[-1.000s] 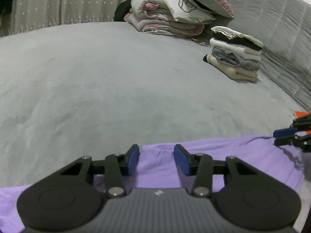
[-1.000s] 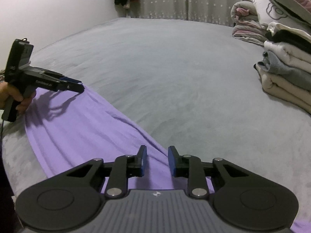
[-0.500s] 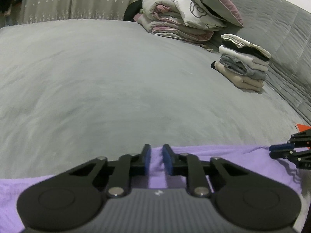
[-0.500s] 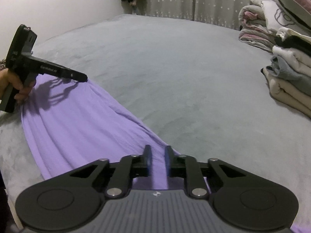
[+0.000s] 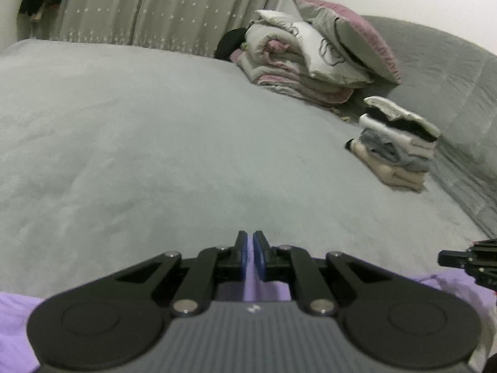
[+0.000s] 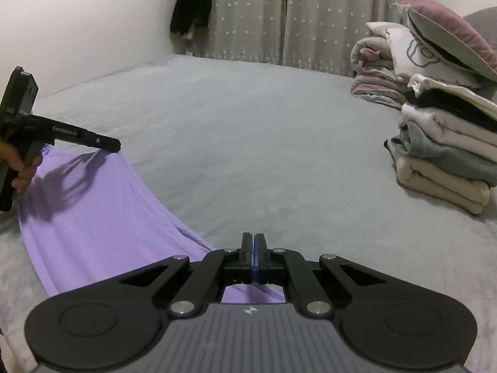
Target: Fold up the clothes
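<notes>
The left gripper [image 5: 250,250] has its blue pads nearly together, pinching the far edge of the purple garment [image 6: 93,211]; the right gripper [image 6: 253,256] is clamped tight on the same edge further along; the cloth hangs stretched between the two, sagging toward the grey bed cover [image 6: 248,130] beneath; a hand [image 6: 21,171] grips the left tool's handle; ahead and to the right of both grippers sits a stack of folded clothes [image 5: 397,152], with rolled bedding and a pillow [image 5: 313,59] beyond it; starred curtains [image 6: 279,15] hang at the back.
</notes>
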`<state>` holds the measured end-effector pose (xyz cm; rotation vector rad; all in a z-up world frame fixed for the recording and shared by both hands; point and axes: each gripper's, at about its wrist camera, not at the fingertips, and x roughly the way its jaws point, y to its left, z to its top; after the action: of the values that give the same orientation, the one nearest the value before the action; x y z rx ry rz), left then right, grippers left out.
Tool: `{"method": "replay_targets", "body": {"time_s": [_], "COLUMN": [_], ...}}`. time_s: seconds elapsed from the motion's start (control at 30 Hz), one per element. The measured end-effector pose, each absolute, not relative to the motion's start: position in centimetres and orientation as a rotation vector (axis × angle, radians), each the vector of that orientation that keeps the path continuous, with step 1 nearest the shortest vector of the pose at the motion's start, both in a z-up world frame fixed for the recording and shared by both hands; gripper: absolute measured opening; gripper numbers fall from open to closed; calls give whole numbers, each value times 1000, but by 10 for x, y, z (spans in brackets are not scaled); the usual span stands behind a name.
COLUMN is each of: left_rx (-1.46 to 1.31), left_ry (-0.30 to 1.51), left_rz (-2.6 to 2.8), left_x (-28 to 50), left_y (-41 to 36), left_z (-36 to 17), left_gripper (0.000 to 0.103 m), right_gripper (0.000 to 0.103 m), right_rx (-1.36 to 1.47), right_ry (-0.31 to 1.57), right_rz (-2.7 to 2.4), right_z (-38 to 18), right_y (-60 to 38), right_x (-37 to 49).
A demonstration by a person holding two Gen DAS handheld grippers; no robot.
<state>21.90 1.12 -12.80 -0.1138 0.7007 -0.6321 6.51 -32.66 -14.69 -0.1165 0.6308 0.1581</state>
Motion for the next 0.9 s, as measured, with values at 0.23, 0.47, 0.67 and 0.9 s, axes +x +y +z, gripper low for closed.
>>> {"method": "replay_targets", "body": {"time_s": [0.23,0.47,0.67,0.9], "left_rx": [-138,-186,-174,-17], "left_ry": [774,808,810,794], "left_rz": [-623,-651,-708,-686], "left_x": [228,231,228,219], "left_y": [9,16,22,4], "left_z": [-139,-142,-136,-140], "left_gripper": [7,18,39,8], "right_gripper": [21,25,24,7], "right_rx": [-73,-100,-127,-166], "right_ry": [675,726,730,683], "right_rz": [269,297,281,254], "right_z": [-146,-158,-165,-164], "right_y": [-323,-309,-310,-304], "right_x": [65,74,79,76]}}
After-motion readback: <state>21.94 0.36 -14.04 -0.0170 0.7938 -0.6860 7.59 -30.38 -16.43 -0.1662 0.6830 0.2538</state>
